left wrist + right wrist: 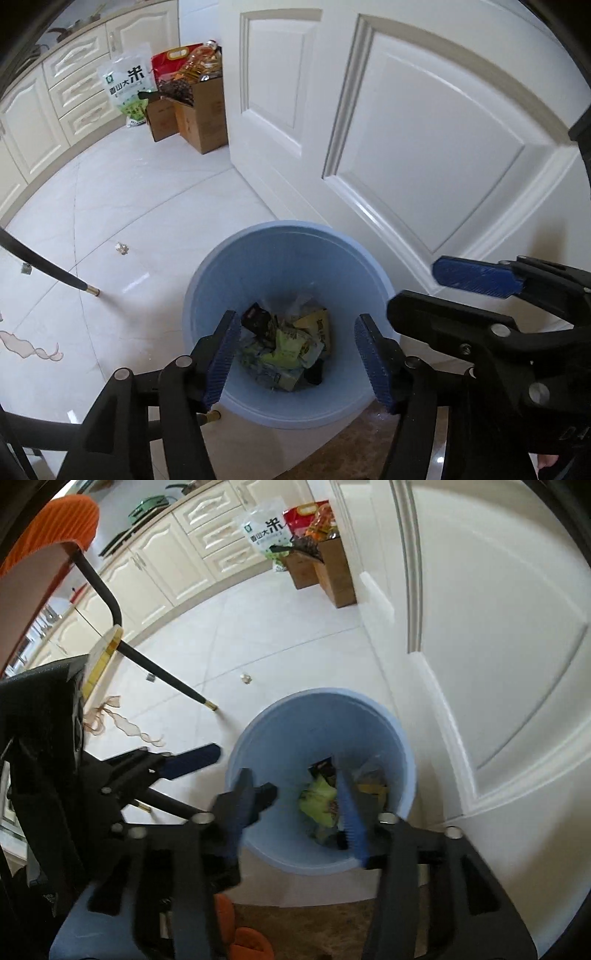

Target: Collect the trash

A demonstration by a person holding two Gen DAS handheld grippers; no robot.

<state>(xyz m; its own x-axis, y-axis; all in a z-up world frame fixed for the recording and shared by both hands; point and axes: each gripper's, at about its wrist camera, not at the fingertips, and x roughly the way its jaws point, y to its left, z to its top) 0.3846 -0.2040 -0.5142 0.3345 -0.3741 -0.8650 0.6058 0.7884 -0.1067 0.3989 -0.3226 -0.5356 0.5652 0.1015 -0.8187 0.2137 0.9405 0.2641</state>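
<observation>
Both the left hand-held gripper (pixel 295 354) and the right hand-held gripper (pixel 295 812) were held open and empty directly above the blue bin (pixel 280 258), while a crumpled scrap (pixel 121 249) lay on the floor well off toward the left one's side.

Far beyond the claw, the white-and-green rice bag (pixel 127 86) against the cabinets reads "香山大米", the "米" largest. Wrapper print in the bin is illegible.

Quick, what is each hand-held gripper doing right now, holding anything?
Left hand-held gripper: open, empty, above the blue bin.
Right hand-held gripper: open, empty, above the same bin.
</observation>
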